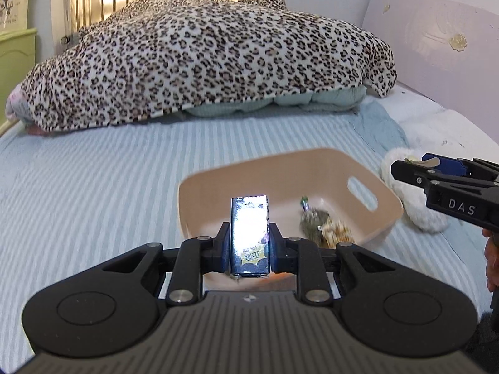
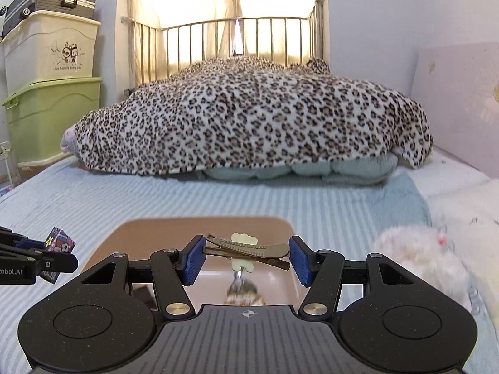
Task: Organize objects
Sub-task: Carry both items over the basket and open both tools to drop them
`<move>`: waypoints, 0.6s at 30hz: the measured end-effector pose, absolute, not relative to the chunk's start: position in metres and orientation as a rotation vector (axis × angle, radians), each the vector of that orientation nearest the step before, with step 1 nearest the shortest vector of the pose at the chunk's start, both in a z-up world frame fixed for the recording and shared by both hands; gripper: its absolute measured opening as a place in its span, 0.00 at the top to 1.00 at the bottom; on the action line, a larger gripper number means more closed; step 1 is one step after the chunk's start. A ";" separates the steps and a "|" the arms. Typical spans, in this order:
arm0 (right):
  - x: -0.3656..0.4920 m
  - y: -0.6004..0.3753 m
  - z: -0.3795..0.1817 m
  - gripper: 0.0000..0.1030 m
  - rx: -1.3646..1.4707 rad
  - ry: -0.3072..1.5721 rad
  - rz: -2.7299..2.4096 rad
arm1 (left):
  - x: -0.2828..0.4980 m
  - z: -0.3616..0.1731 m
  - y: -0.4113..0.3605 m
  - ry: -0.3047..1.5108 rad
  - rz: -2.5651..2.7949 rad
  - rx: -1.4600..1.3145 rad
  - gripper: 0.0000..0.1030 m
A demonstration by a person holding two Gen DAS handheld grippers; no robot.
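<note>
My left gripper is shut on a small glossy dark box with a yellow label, held upright above the near side of a pink basket. My right gripper is shut on a bronze hair clip with a pale ornament, which lies crosswise between the blue pads over the same basket. A blurred speckled trinket lies inside the basket. Each view catches the other gripper at its edge: the right gripper and the left gripper with its box.
The basket sits on a bed with a pale blue striped sheet. A leopard-print blanket is heaped at the far end. A fluffy white toy lies right of the basket. Storage boxes stand left of the bed.
</note>
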State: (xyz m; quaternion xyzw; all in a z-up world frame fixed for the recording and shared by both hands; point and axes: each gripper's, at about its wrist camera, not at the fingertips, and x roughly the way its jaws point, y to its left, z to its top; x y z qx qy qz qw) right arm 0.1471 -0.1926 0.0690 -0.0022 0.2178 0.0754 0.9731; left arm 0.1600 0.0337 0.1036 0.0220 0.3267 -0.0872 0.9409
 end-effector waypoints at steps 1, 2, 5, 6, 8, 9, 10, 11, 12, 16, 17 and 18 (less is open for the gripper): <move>0.154 -0.193 0.071 0.46 -0.004 0.439 0.151 | 0.167 0.103 0.031 0.667 -0.173 0.051 0.76; 0.161 -0.192 0.073 0.46 -0.004 0.441 0.151 | 0.175 0.102 0.028 0.672 -0.169 0.054 0.76; 0.179 -0.192 0.075 0.46 -0.003 0.447 0.150 | 0.199 0.096 0.023 0.698 -0.153 0.052 0.76; 0.186 -0.192 0.075 0.46 0.007 0.450 0.150 | 0.207 0.092 0.021 0.709 -0.146 0.055 0.76; 0.198 -0.191 0.074 0.46 0.022 0.467 0.151 | 0.220 0.084 0.016 0.730 -0.137 0.078 0.76; 0.205 -0.190 0.071 0.46 0.022 0.479 0.150 | 0.225 0.078 0.014 0.742 -0.134 0.095 0.76; 0.210 -0.189 0.068 0.46 0.019 0.490 0.149 | 0.231 0.072 0.011 0.756 -0.129 0.110 0.76; 0.217 -0.187 0.064 0.46 0.012 0.505 0.149 | 0.236 0.065 0.010 0.771 -0.122 0.122 0.76; 0.224 -0.184 0.059 0.46 0.003 0.524 0.150 | 0.241 0.059 0.010 0.788 -0.117 0.131 0.76; 0.240 -0.176 0.038 0.46 -0.024 0.596 0.150 | 0.254 0.033 0.008 0.861 -0.106 0.161 0.76; 0.242 -0.175 0.034 0.46 -0.025 0.616 0.152 | 0.255 0.028 0.007 0.873 -0.103 0.174 0.76; 0.245 -0.173 0.029 0.46 -0.031 0.639 0.157 | 0.257 0.024 0.007 0.883 -0.103 0.183 0.76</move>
